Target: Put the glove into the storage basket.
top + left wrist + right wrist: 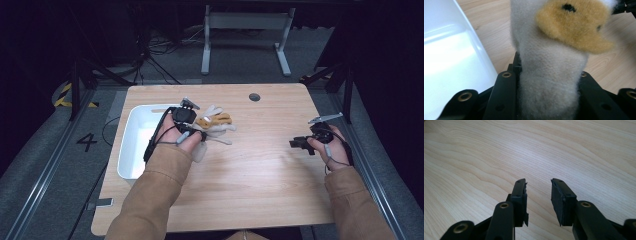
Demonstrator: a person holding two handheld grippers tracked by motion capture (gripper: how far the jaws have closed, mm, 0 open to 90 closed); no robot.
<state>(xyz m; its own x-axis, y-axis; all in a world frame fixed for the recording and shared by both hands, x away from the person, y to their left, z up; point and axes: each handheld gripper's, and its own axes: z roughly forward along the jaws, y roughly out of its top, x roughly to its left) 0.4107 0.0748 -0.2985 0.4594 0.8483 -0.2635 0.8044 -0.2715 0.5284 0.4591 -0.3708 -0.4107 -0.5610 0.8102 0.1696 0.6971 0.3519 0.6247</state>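
Observation:
A cream plush toy (216, 123) with a tan face patch hangs just above the wooden table (260, 170), right of the white bin. My left gripper (196, 125) is shut on it. In the left gripper view the toy's cream body (549, 72) is squeezed between the two black jaws, and the tan patch with a dark eye (574, 25) sits above them. My right gripper (299, 143) hovers over the table's right side. Its jaws stand apart with nothing between them (539, 195).
A white plastic bin (131, 150) stands at the table's left edge; its wall (454, 57) is close on the left in the left gripper view. A round cable port (254, 97) sits near the far edge. Bare wood lies between the hands.

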